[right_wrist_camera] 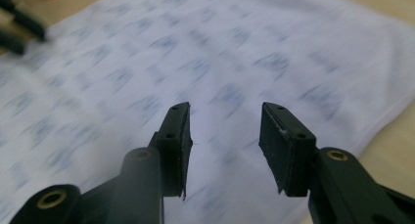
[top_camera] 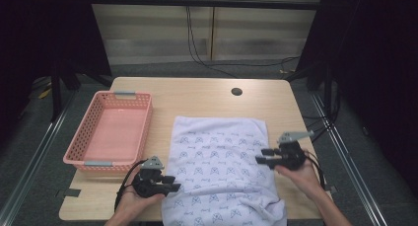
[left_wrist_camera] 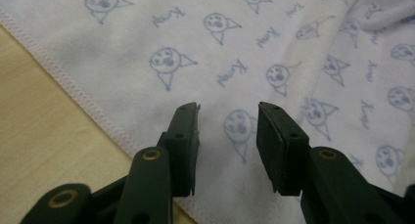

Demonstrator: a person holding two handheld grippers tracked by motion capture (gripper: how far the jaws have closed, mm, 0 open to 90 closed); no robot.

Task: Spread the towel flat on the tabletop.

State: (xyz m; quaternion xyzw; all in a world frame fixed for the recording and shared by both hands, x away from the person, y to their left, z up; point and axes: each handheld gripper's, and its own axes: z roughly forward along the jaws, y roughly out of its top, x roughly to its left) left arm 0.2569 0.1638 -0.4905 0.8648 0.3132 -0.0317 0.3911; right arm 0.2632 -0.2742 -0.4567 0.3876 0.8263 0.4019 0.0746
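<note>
A pale cloth (top_camera: 217, 157) printed with small blue faces lies spread on the wooden table (top_camera: 207, 95), rumpled at its near right corner. My left gripper (top_camera: 173, 183) rests low at the cloth's near left edge, open. In the left gripper view its jaws (left_wrist_camera: 228, 111) stand apart just over the cloth (left_wrist_camera: 244, 48), inside the stitched hem (left_wrist_camera: 73, 87), with nothing pinched. My right gripper (top_camera: 261, 156) hovers over the cloth's right side, pointing left. Its jaws (right_wrist_camera: 225, 109) are open above the blurred cloth (right_wrist_camera: 220, 53), with nothing between them.
A pink plastic basket (top_camera: 84, 132) stands empty on the table's left side, just beyond my left hand. A round cable hole (top_camera: 236, 92) sits near the far edge. Black cables (top_camera: 197, 53) run on the floor behind the table.
</note>
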